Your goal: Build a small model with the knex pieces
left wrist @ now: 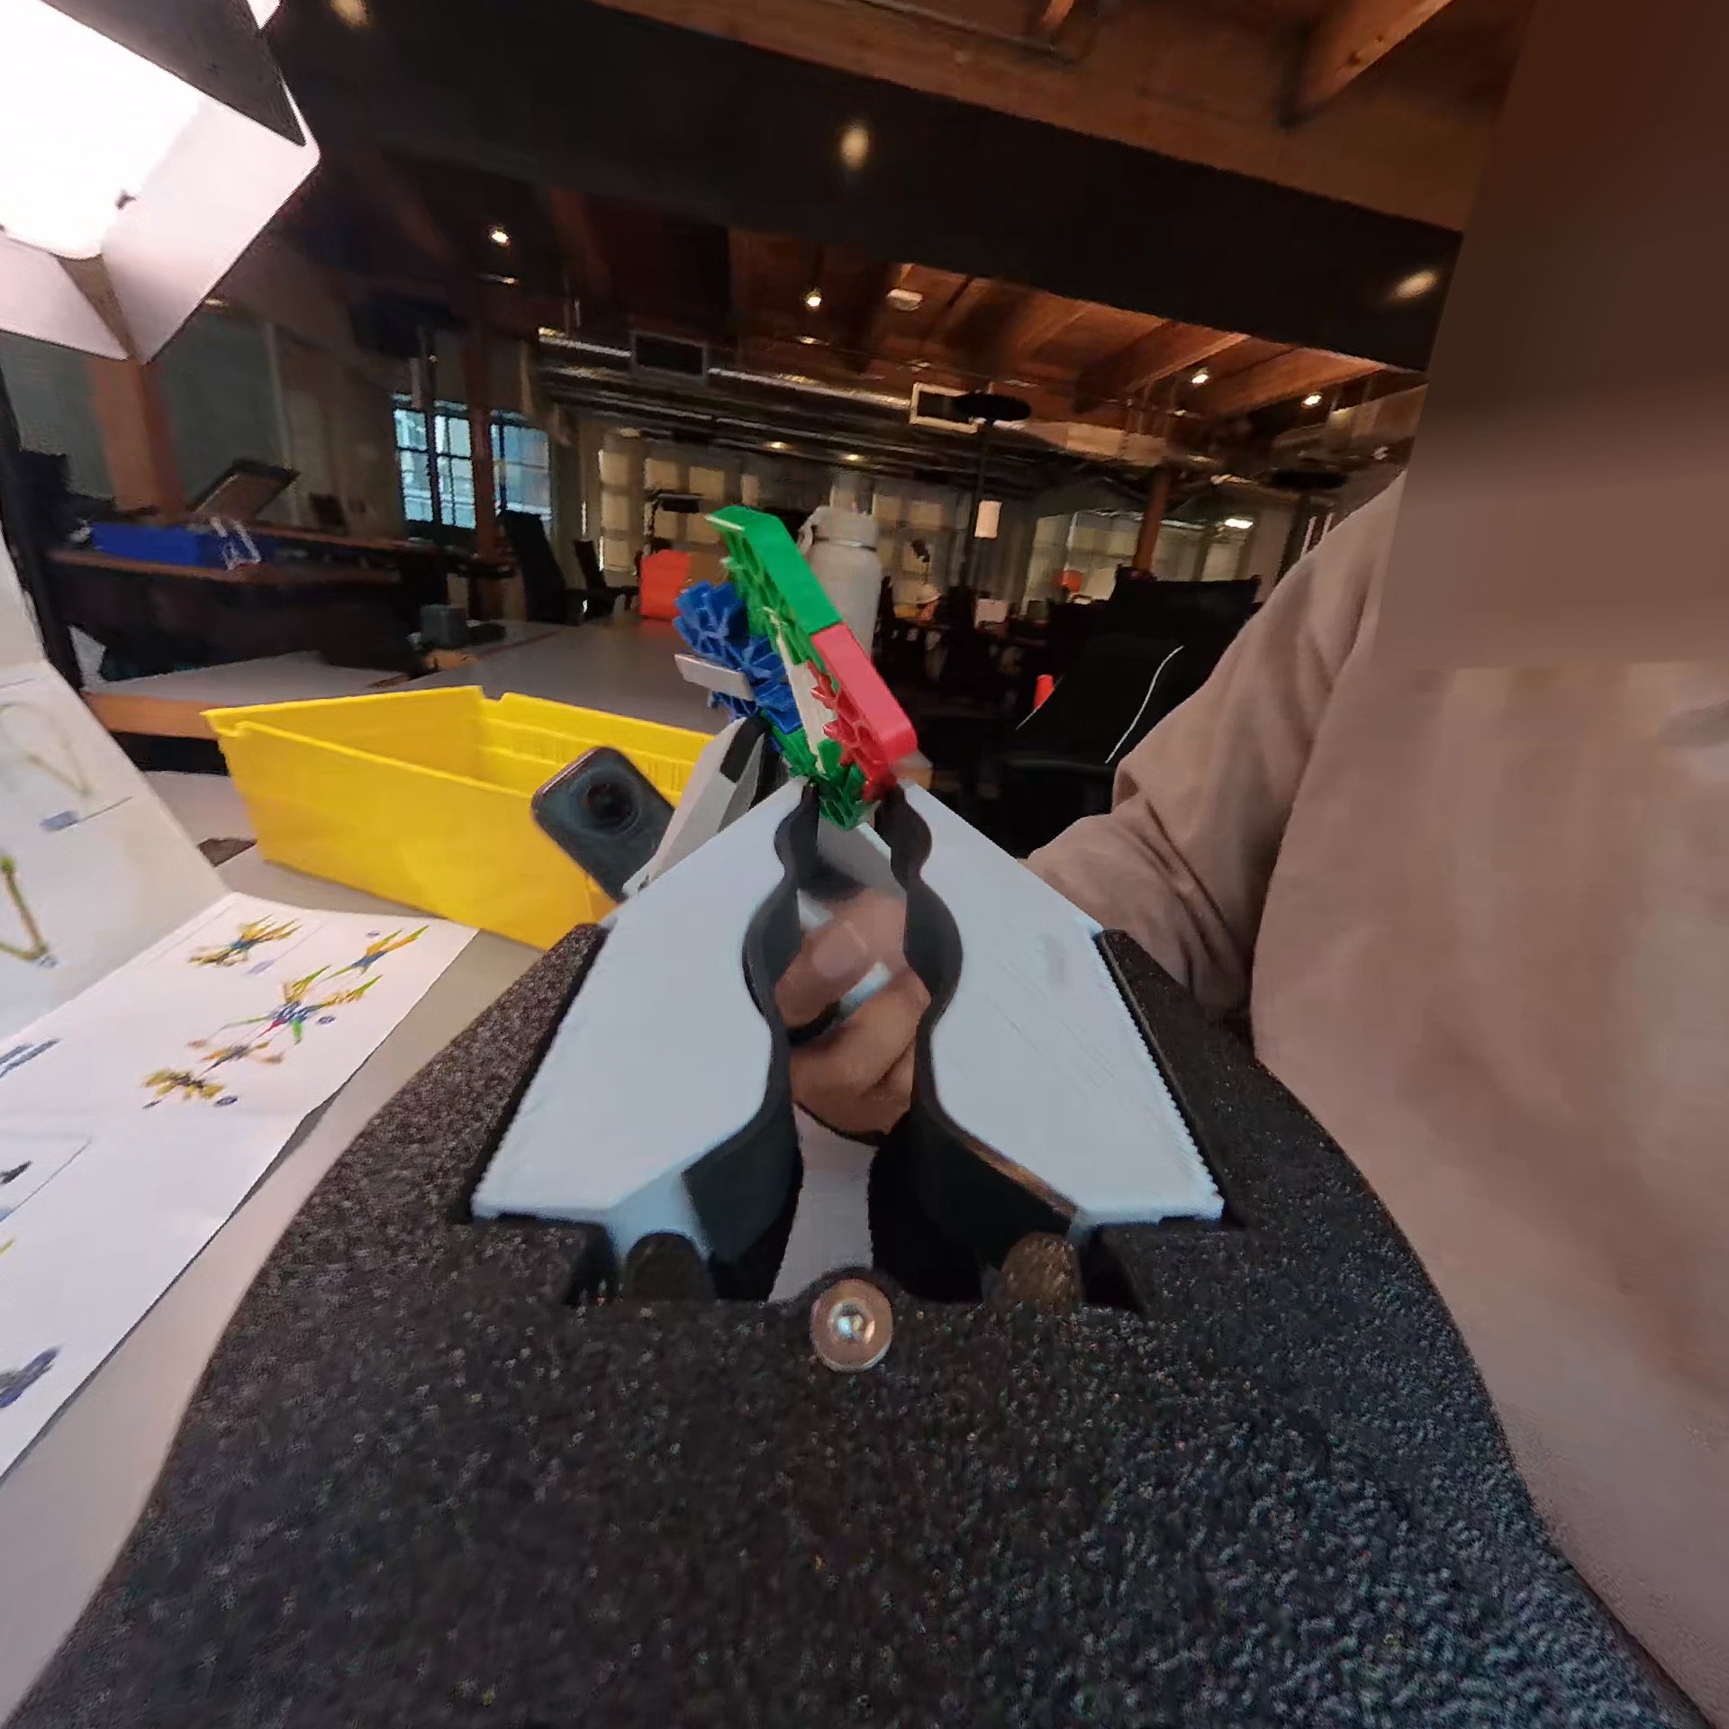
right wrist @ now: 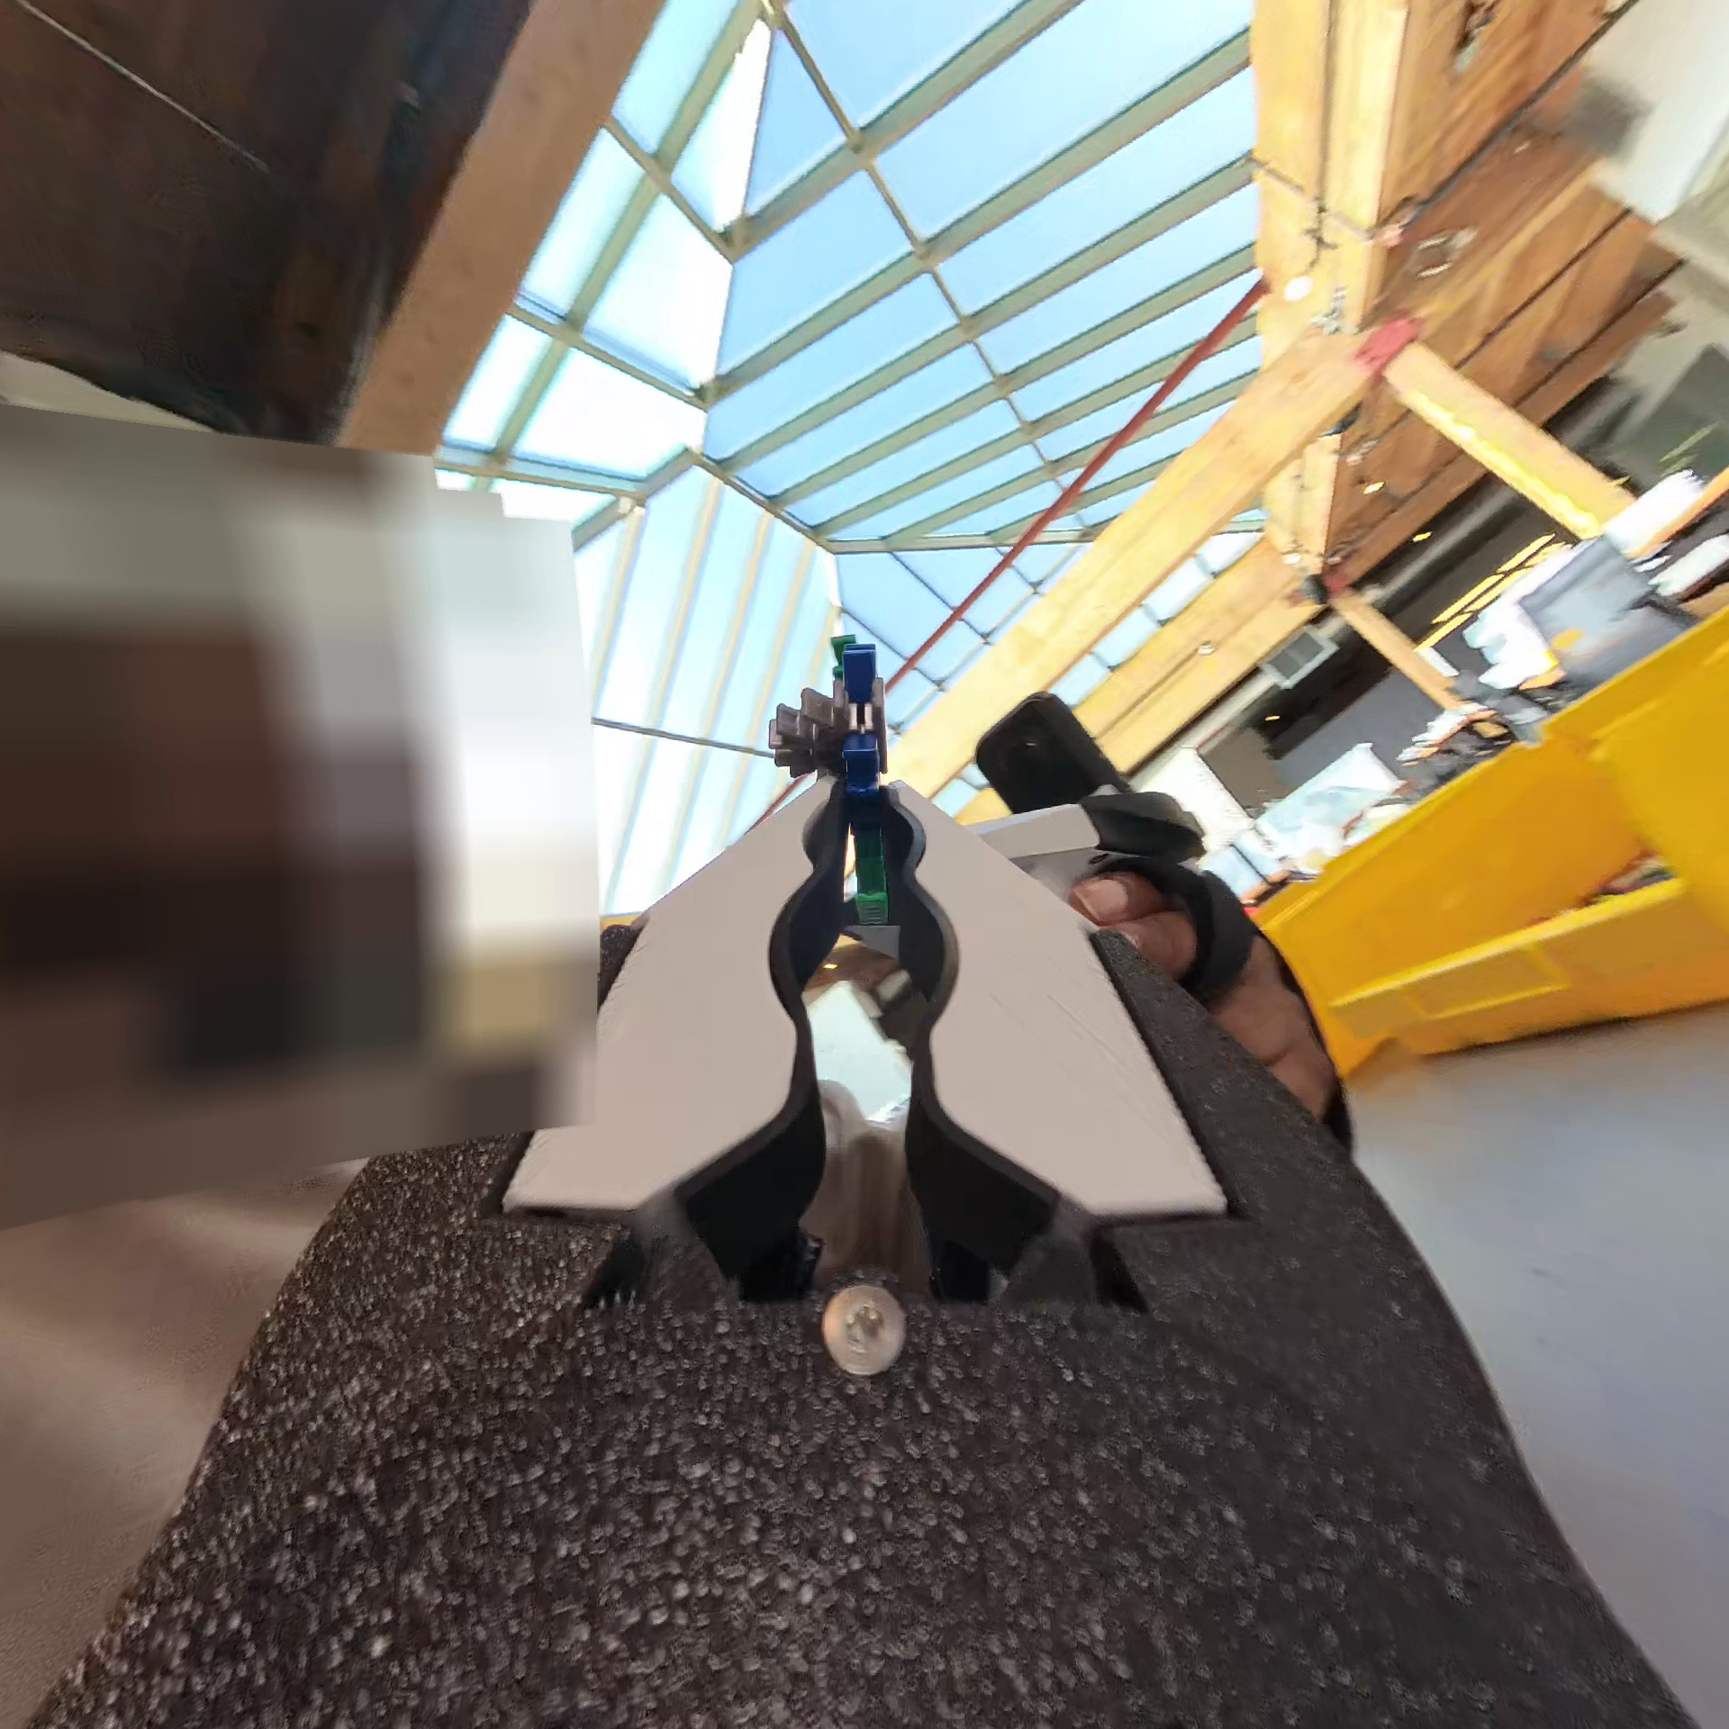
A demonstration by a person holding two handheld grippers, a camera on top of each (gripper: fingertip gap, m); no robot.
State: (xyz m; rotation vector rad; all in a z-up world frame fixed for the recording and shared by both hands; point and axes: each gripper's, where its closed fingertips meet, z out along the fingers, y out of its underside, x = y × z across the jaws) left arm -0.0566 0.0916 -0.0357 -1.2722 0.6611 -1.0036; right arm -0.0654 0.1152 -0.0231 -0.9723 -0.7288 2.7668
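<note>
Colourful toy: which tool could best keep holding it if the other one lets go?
Probably left. The left tool is shut on the bottom end of the toy, under the long red and green bars. The right tool pinches a thin blue and green part, seen edge-on, so its hold is harder to judge.

I count two claws, my left claw (left wrist: pixel 847 795) and my right claw (right wrist: pixel 861 791), both closed on one toy assembly (left wrist: pixel 809 664) of clipped plastic pieces. In it I see two green pieces, one red piece, one blue cluster and one white piece. One yellow bin (left wrist: pixel 421 795) sits on the worktop (left wrist: pixel 187 814), with two printed instruction sheets (left wrist: pixel 215 1057) beside it. One white bottle (left wrist: pixel 847 571) stands behind.
</note>
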